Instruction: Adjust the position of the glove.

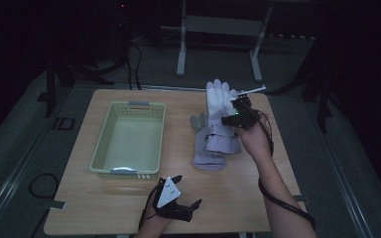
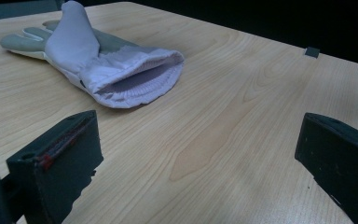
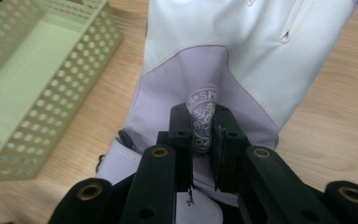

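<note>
held glove (image 3: 223, 70): white and pale lilac, pinched by the right gripper (image 3: 204, 140) on a fold of its lilac back, where a round printed emblem sits between the pads; in the high view this glove (image 1: 219, 106) is lifted off the table with its fingers pointing toward the far edge, its cuff hanging over the second glove.
second glove (image 2: 98, 60): lies flat on the table, cuff open toward the left gripper's camera, grey palm side partly showing, thumb sticking up; in the high view it (image 1: 206, 148) lies just right of the basket, under and in front of the held glove.
right gripper: jaws pressed together on the held glove's fabric; in the high view it (image 1: 240, 111) is above the right half of the table, a green light lit on its body, a cable trailing back along the person's forearm.
left gripper (image 1: 186, 193): jaws spread wide, nothing between them; it is low over the near edge of the table, well apart from both gloves. in its own view the two black jaws stand far apart over bare wood, with a red streak on the inner face of the one at left.
basket (image 1: 129, 106): pale green perforated plastic, on the left half of the table, nothing seen inside it; in the right gripper view its corner (image 3: 79, 70) is just beside the held glove.
table (image 1: 287, 163): light wood grain top with rounded corners; dark surroundings beyond it.
</note>
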Tool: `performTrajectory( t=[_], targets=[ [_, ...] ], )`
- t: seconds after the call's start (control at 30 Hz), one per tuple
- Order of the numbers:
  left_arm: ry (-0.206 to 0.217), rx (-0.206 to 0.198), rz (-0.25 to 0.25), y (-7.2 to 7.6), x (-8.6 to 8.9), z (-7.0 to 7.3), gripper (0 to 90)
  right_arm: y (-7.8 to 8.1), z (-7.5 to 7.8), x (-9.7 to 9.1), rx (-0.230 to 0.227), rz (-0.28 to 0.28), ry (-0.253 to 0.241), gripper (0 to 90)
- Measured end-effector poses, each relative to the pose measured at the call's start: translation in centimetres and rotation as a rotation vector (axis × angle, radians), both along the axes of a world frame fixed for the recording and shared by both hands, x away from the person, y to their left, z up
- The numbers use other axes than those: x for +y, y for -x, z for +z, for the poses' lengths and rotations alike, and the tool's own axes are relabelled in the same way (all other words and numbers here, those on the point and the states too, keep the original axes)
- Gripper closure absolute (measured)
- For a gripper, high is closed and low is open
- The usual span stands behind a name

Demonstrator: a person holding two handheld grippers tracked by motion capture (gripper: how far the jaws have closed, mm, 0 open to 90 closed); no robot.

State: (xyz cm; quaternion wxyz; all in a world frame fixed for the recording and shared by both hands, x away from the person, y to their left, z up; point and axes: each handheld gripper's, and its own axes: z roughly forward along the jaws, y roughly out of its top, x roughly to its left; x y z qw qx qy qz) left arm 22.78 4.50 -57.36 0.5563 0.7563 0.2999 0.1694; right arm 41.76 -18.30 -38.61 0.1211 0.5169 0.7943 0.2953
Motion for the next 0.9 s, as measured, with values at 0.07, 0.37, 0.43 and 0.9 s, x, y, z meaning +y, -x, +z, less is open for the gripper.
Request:
performTrajectory(
  t=[0.07, 0.37, 0.43, 0.9],
  targets=[
    [0.0, 0.0, 0.0, 0.0, 0.0, 0.0, 0.6, 0.1, -0.4, 0.9, 0.013, -0.001, 0.001, 80.4],
    [-0.001, -0.002, -0.001, 0.0, 0.0, 0.0, 0.6, -0.5, -4.3, 3.7, 0.078, 0.001, 0.078, 80.4],
    [-0.001, -0.003, -0.002, 0.0, 0.0, 0.0, 0.6, -0.9, -5.1, 3.7, 0.107, -0.012, 0.067, 80.4],
    [0.0, -0.002, -0.005, 0.0, 0.0, 0.0, 0.6, -2.3, -9.5, 4.3, 0.177, -0.042, 0.104, 79.9]
  ],
)
